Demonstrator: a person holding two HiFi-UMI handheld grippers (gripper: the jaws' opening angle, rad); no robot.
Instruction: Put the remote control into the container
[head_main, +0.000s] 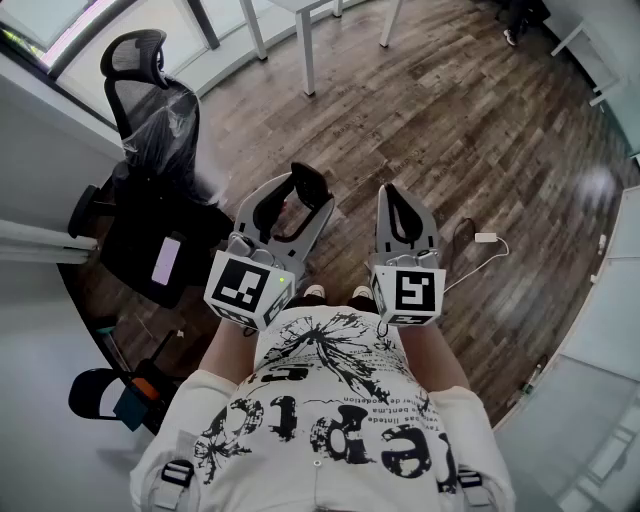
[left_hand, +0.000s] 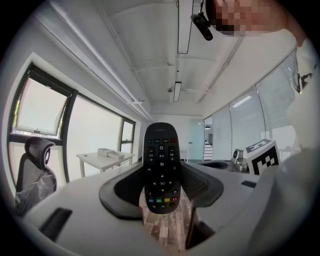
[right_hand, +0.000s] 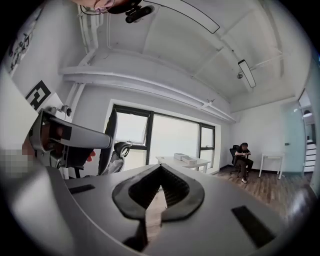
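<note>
A black remote control (left_hand: 161, 155) with coloured buttons stands upright between the jaws of my left gripper (left_hand: 162, 189), which is shut on its lower half. In the head view the left gripper (head_main: 300, 195) is held in front of the person's chest, pointing away over the wooden floor. Beside it, my right gripper (head_main: 393, 192) points the same way. In its own view the right gripper (right_hand: 161, 171) has its black pads meeting at the tips with nothing between them. No container shows in any view.
A black office chair (head_main: 150, 110) and a dark seat with a pale flat object (head_main: 165, 260) stand at the left. A white adapter with its cable (head_main: 487, 238) lies on the floor at the right. White table legs (head_main: 308, 50) are ahead. A seated person (right_hand: 243, 160) is far off.
</note>
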